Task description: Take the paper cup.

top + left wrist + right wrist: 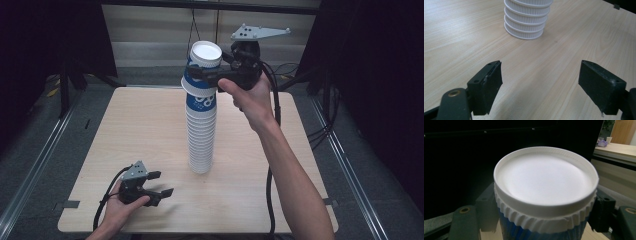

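A tall stack of upside-down blue and white paper cups (201, 140) stands in the middle of the wooden table (125, 130). The top cup (205, 60) sits raised above the rest, its rim flaring out over the cup below. My right gripper (202, 75) is shut on this top cup from the right, high above the table. In the right gripper view the cup's white bottom (544, 180) sits between the two jaws. My left gripper (162, 183) rests open near the table's front left, empty. Its view shows the stack's ribbed base (526, 22) ahead of the open left gripper (540, 82).
The wooden top around the stack is bare. Black cables trail off the right side and down past the front edge. Metal rails run along the floor on both sides, and dark curtains hang at left and right.
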Tool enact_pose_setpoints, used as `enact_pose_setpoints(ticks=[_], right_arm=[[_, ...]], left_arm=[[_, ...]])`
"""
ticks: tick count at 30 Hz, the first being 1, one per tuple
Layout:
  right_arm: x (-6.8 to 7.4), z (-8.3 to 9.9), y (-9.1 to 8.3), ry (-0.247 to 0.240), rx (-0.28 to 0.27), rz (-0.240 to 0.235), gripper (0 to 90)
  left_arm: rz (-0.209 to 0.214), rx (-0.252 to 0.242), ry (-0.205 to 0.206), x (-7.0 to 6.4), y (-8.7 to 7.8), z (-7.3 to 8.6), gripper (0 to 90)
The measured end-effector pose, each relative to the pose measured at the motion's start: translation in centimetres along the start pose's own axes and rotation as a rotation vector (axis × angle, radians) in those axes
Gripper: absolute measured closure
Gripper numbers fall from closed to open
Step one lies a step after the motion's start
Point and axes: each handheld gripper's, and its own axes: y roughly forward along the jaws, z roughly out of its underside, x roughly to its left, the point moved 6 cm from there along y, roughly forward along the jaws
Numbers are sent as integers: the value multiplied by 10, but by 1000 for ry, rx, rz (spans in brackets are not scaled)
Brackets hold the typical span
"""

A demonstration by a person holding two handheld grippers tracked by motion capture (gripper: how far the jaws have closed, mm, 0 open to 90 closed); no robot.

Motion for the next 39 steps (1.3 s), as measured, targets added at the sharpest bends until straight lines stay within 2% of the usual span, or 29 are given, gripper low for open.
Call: enact_pose_setpoints(ticks=[8,11,15,19,24,28,30,32,39], right_arm=[[-1,-5,-7,9,-54,1,266],[0,-7,-11,11,-74,0,266],[0,-8,-15,7,-86,5,267],[2,-10,-22,14,-105,-14,267],[3,-10,-34,-17,-109,22,267],[-1,-7,-43,-20,-106,40,268],[-2,-6,-46,-18,-108,44,268],[-7,-4,-59,-3,-130,55,268],[-13,3,-79,-2,-128,96,269]], left_arm=[[-1,-1,1,0,0,0,191],[-11,-15,-3,0,0,-2,191],[-4,-9,-3,-1,1,-2,191],[-4,-7,-7,-1,1,-2,191],[-10,-5,-10,1,1,-1,190],[-8,-12,-9,-1,2,-4,191],[-7,-13,-6,-2,3,-5,191],[-3,-11,-9,-2,5,-5,191],[-10,-33,-12,-2,1,-7,191]])
